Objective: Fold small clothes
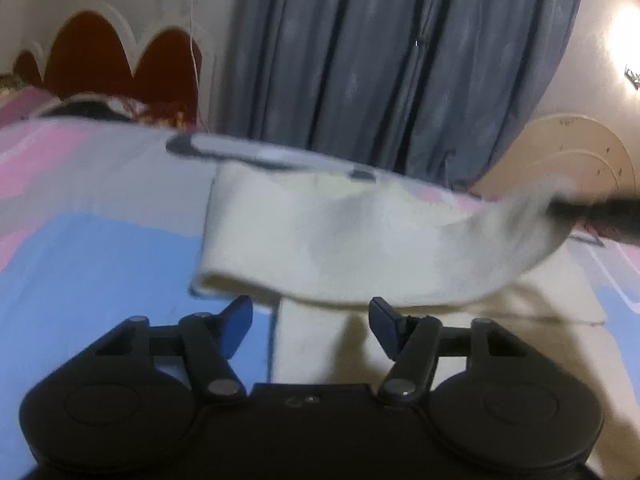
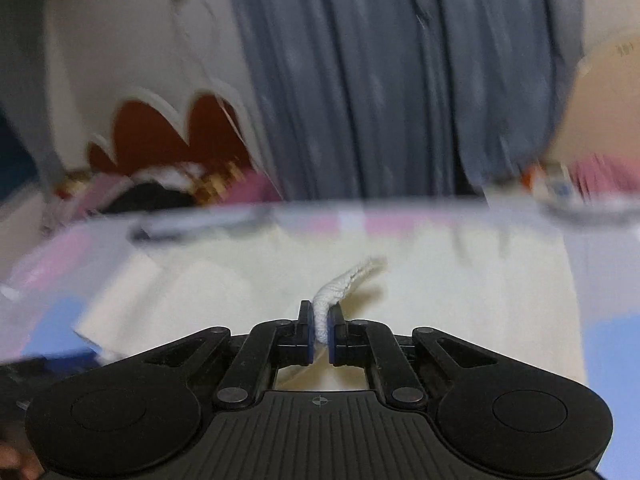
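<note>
A cream-white garment point(image 1: 360, 240) lies on the pink-and-blue bedsheet point(image 1: 100, 264). Its right end is lifted off the bed, and a strip of it runs toward me. My left gripper point(image 1: 310, 316) is open just short of the garment's near folded edge, with the strip lying beneath the gap and the pads not touching it. At the right edge of the left wrist view, my right gripper point(image 1: 592, 212) shows as a dark blur holding the raised end. In the right wrist view the right gripper point(image 2: 319, 320) is shut on a white ribbed edge of the garment point(image 2: 344, 280), which sticks up between the pads.
A grey-blue curtain point(image 1: 380, 60) hangs behind the bed. A headboard with red scalloped panels point(image 1: 120, 56) and pillows point(image 1: 100, 108) are at the back left. A grey-and-dark cloth item point(image 1: 224, 152) lies beyond the garment. A round cream object point(image 1: 580, 152) stands at the right.
</note>
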`<state>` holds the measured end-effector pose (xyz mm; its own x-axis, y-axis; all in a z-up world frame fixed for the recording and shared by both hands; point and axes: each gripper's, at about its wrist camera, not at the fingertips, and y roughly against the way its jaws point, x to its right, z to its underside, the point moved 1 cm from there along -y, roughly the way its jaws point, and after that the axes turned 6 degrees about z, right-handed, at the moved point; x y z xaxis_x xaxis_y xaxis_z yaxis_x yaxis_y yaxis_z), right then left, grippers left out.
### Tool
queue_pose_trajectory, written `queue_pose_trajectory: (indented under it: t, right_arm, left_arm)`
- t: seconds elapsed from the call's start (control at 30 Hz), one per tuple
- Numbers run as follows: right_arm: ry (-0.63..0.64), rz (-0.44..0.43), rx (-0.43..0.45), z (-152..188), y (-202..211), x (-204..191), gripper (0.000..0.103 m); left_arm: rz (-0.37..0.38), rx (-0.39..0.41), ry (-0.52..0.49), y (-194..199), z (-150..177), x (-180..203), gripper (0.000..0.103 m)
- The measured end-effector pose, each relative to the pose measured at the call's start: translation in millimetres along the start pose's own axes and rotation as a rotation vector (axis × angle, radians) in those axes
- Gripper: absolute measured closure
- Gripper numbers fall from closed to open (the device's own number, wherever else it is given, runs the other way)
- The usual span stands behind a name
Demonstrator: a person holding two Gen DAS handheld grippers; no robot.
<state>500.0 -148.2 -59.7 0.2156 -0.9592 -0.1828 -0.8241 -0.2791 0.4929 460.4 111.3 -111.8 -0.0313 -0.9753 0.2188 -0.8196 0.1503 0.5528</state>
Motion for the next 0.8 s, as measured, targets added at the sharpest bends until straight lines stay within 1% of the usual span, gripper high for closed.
queue_pose_trajectory:
  t: [0.1,0.17,0.2,0.23,0.27,0.3,0.33,0.43,0.47,0.6,0.67,0.7,0.73,0.77,0.8]
  right_arm:
    - [-0.005,-0.040,0.151,-33.1,37.2,-4.6,0.098]
    - [-0.015,-0.036,0.217,-43.2,54.7,2.0,0.098]
    - [-0.031,-0.028,0.217,-43.1,56.8,9.1,0.098]
    - [-0.038,-0.011,0.204,-39.2,55.2,14.8,0.098]
    - [-0.045,0.023,0.170,-31.7,47.7,22.7,0.097]
    - [-0.063,0.046,0.118,-23.2,38.5,31.6,0.097]
    - [-0.090,0.049,0.079,-15.8,32.6,40.5,0.097]
    - [-0.108,0.066,0.045,-0.1,27.8,54.1,0.097]
    - [-0.112,0.067,0.039,2.9,27.8,56.4,0.097]
    - [-0.121,0.062,0.035,3.9,28.9,63.5,0.097]
    - [-0.123,0.059,0.040,2.2,32.6,67.7,0.097]
    - [-0.120,0.058,0.043,-0.1,32.6,67.9,0.097]
    - [-0.118,0.060,0.048,-4.0,30.4,68.6,0.097]
    - [-0.121,0.062,0.053,-5.1,31.7,70.3,0.097]
    - [-0.126,0.063,0.056,-5.4,32.9,73.0,0.097]
  left_arm:
    - [-0.004,0.030,-0.006,-0.5,-6.4,6.1,0.042]
    - [0.018,0.039,-0.011,0.3,-9.8,11.5,0.042]
    - [0.008,0.026,-0.026,-1.1,-8.5,14.9,0.042]
    - [-0.004,0.012,-0.040,-2.8,-5.6,17.4,0.045]
    - [-0.011,0.006,-0.052,-2.7,-1.3,19.3,0.046]
    - [-0.017,0.007,-0.057,-1.7,2.4,20.3,0.046]
    - [-0.028,0.001,-0.056,-2.1,5.3,20.6,0.046]
    - [-0.047,-0.007,-0.032,-7.1,5.1,19.5,0.046]
    - [-0.062,-0.005,-0.030,-9.2,2.4,21.1,0.046]
    - [-0.056,-0.009,-0.014,-15.7,-6.3,31.0,0.046]
    - [-0.105,-0.022,-0.026,-23.8,-8.2,31.6,0.046]
    - [-0.122,-0.013,-0.012,-25.9,-10.2,29.9,0.047]
    - [-0.150,0.011,0.011,-26.8,-11.6,27.0,0.047]
    - [-0.178,0.014,0.026,-29.2,-11.5,25.2,0.047]
    - [-0.187,-0.010,0.051,-34.3,-11.4,21.6,0.048]
